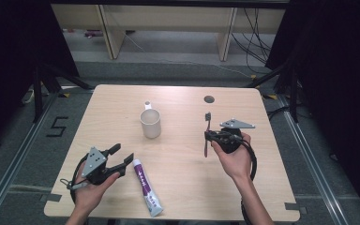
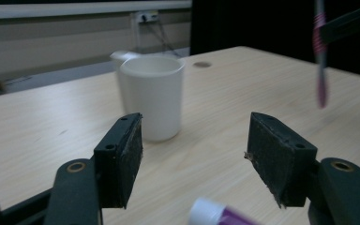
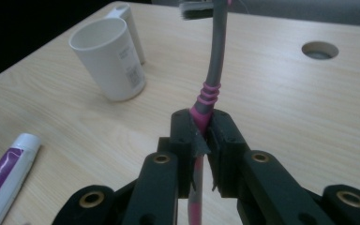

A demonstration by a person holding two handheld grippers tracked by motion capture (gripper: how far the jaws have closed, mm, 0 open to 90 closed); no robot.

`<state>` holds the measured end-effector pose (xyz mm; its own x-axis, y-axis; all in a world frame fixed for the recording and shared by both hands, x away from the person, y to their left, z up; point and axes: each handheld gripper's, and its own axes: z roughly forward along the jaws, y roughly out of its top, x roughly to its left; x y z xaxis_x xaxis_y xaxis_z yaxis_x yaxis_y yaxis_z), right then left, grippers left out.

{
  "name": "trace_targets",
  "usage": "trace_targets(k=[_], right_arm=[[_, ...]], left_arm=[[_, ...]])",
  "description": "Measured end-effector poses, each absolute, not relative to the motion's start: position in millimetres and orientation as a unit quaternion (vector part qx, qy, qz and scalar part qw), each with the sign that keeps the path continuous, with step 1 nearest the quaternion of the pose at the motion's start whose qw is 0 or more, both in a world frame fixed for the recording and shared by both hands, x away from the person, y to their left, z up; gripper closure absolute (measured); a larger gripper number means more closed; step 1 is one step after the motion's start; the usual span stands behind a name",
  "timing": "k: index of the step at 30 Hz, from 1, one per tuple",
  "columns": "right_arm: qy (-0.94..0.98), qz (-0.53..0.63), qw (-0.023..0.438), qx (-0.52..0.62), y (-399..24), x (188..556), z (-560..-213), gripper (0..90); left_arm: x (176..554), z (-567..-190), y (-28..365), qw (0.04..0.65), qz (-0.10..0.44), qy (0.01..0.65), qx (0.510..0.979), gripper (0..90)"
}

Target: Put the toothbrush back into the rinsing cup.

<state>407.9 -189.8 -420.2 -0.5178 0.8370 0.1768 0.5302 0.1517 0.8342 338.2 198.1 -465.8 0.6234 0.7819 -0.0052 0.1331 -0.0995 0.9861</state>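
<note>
left gripper (image 1: 122, 157) jaws apart, empty | right gripper (image 3: 202, 136) jaws clamped on toothbrush (image 3: 213, 70)

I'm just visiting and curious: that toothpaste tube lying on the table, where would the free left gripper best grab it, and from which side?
Probably around the tube's middle, coming down from above. It lies flat, so its two long sides are free for the jaws, and the body is narrower than the open left gripper right beside its cap end. The white cap is short and rounded, likelier to slip.
</note>
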Motion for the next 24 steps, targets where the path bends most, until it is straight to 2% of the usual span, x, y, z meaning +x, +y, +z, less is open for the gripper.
trace_targets(k=[1,10,16,24], right_arm=[[0.737,0.476,0.166,0.451,-187.7,406.2,-418.3,81.1],[0.728,0.508,0.172,0.427,-172.9,398.3,-411.2,81.1],[0.733,0.525,0.173,0.396,-161.0,396.4,-406.4,81.1],[0.734,0.530,0.174,0.387,-153.0,394.1,-398.8,81.1]], left_arm=[[342.2,-454.5,184.9,0.592,0.278,0.304,0.692,36.1],[360.1,-427.9,127.5,0.599,0.233,0.262,0.720,39.2],[378.2,-424.7,95.6,0.593,0.202,0.244,0.741,40.9],[391.4,-432.4,71.6,0.591,0.190,0.242,0.746,45.5]])
